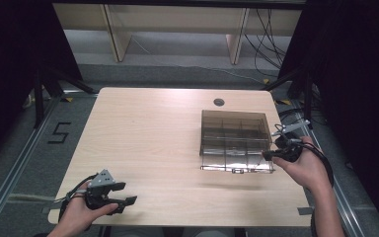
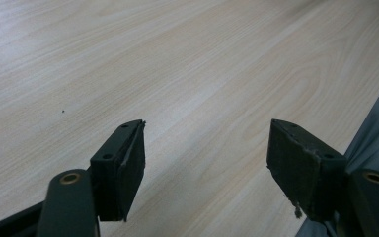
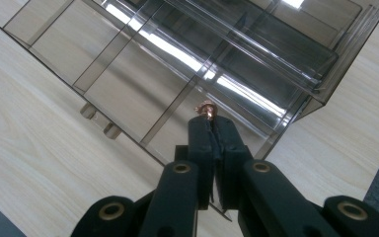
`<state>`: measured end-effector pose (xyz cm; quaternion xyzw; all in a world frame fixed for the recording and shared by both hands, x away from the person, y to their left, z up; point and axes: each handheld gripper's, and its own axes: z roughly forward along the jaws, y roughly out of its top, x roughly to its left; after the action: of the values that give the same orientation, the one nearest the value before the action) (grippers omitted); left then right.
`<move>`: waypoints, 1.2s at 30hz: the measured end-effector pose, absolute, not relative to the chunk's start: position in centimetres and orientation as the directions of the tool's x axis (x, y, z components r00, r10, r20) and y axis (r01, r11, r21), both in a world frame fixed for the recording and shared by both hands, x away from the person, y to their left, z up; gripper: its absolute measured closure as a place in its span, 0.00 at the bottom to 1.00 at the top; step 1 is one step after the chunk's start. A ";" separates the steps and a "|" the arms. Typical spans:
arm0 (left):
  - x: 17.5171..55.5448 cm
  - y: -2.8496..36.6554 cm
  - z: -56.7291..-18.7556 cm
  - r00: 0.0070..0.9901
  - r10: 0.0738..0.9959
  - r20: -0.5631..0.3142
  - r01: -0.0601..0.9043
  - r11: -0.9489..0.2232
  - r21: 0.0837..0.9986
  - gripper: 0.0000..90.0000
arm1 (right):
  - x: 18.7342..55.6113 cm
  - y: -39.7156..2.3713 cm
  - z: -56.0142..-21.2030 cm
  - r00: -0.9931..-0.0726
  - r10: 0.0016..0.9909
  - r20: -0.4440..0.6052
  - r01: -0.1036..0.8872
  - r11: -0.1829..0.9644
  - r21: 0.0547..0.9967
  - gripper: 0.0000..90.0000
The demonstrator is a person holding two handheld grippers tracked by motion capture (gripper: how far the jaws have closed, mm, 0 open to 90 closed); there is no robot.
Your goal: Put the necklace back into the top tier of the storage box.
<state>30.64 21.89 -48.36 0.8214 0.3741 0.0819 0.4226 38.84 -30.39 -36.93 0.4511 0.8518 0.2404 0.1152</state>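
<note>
Pale wood table (image 1: 143,143) under black curtains, w/ a smoky clear compartment box (image 1: 234,136) sitting toward its right side, lid open.

My right gripper (image 3: 210,118) has its jaws pinched nearly together on a small copper-coloured piece (image 3: 206,108), prob. a screw or similar, too small to be sure. In the high view that right gripper (image 1: 276,154) is at the box's near right corner, so the piece hangs over the near-right compartment, not yet touching the floor as far as I can tell.

Progress, my read: pickup done, carry to the box basically done. Left: lower, release into the cell, back out. The compartments I can see look empty, so this seems to be item 1.

Orientation: only the tip pokes out past the pads, so the long axis seems to run along the jaws, pointing away from my hand and down into the box. The rest is hidden between the pads.

My left gripper (image 1: 112,197) rests near the table's near left corner, jaws wide apart, holding nothing; the left gripper view has bare wood between the pads (image 2: 128,168).
</note>
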 end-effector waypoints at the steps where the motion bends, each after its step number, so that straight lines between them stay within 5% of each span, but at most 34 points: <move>1: 30.6 21.9 -48.3 0.708 0.683 -0.180 0.545 -0.366 0.754 0.34 | 38.9 -30.3 -37.0 -0.560 0.828 0.029 0.719 0.468 0.513 0.98; 36: 30.7 22.0 -48.3 0.713 0.680 -0.172 0.543 -0.379 0.749 0.34 | 40.0 -29.7 -38.9 -0.539 0.842 0.029 0.760 0.472 0.448 0.99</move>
<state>30.67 22.01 -48.33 0.8263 0.3700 0.0824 0.4166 40.01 -29.69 -38.87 0.4697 0.8522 0.2085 0.0982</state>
